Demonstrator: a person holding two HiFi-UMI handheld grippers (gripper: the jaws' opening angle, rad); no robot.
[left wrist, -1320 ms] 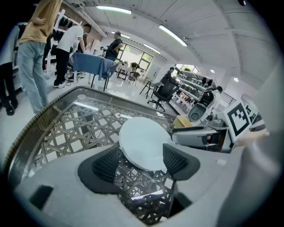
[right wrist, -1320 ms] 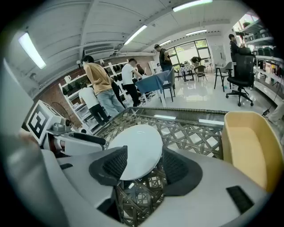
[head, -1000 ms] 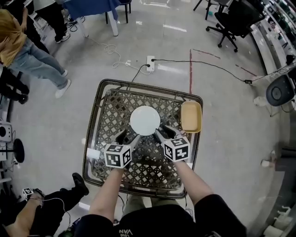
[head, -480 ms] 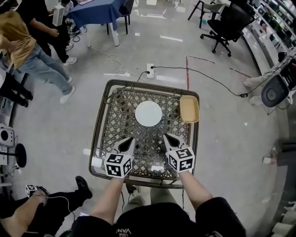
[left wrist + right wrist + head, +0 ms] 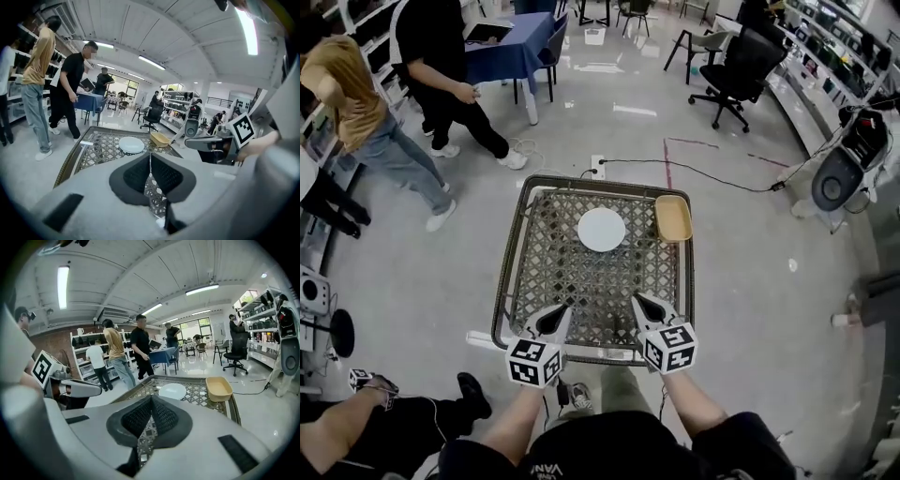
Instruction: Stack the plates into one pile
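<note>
A white plate pile point(image 5: 601, 229) lies on the far middle of the lattice table point(image 5: 525, 272). It also shows as a white plate point(image 5: 131, 145) in the left gripper view and a white plate point(image 5: 172, 391) in the right gripper view. My left gripper point(image 5: 562, 311) hangs over the table's near edge, well short of the plate. Its jaws have just been closing, with nothing between them, and it is shut. My right gripper point(image 5: 637, 300) sits level with it on the right, shut and empty. Both point toward the plate. Closed jaws also show for the left gripper point(image 5: 150, 157) and the right gripper point(image 5: 151, 398).
A shallow yellow tray point(image 5: 673, 217) rests at the table's far right edge. Two people stand beyond the table at the upper left point(image 5: 441, 75). A person's arm and leg lie on the floor at the lower left point(image 5: 403, 412). An office chair point(image 5: 731, 66) and a floor cable point(image 5: 694, 164) are farther back.
Both grippers drew back from the plate toward the table's near edge and lifted. Their jaws went from open to shut. The plate stayed where it was.
</note>
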